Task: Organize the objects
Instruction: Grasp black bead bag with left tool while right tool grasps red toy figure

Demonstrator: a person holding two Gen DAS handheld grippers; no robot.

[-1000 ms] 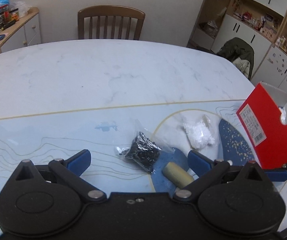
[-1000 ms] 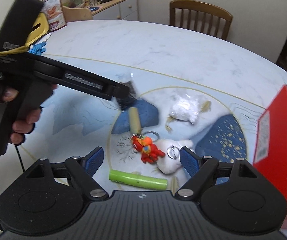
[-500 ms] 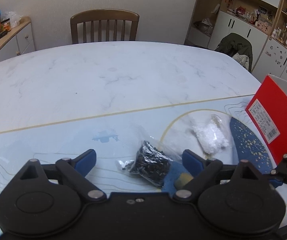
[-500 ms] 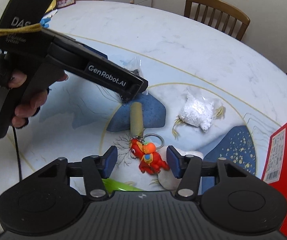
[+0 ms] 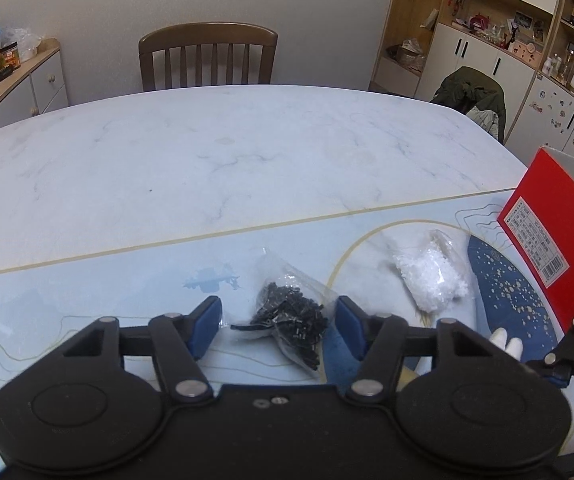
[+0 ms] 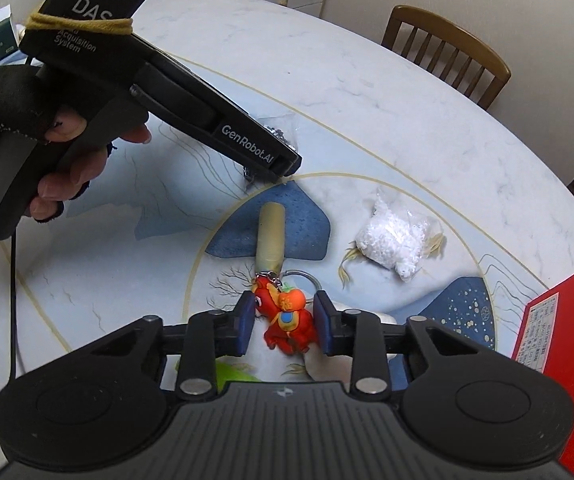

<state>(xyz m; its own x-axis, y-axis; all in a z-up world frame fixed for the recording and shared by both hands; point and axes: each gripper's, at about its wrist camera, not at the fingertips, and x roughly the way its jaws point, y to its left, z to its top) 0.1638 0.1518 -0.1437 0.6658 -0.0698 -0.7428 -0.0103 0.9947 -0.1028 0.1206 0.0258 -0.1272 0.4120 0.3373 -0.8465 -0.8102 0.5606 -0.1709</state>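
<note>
You've got both tools down among the loose bits on the patterned mat [image 6: 159, 264], and the red box [image 6: 559, 364] stands at the right edge, likely where these things belong. Your right gripper [image 6: 285, 326] straddles the red-orange keychain figure [image 6: 287, 322]; the blue pads sit just beside it on either side, narrow but with slivers of gap showing, so I judge no grip yet. Its key ring [image 6: 299, 278] lies against the tan cylinder [image 6: 271, 236]. Your left gripper [image 5: 277, 326] frames the clear bag of small black parts [image 5: 291, 318], fingers at a middling spread, the right pad close to the plastic, the left apart from it. The bag of white granules [image 5: 433, 280] waits untouched near the box.
</note>
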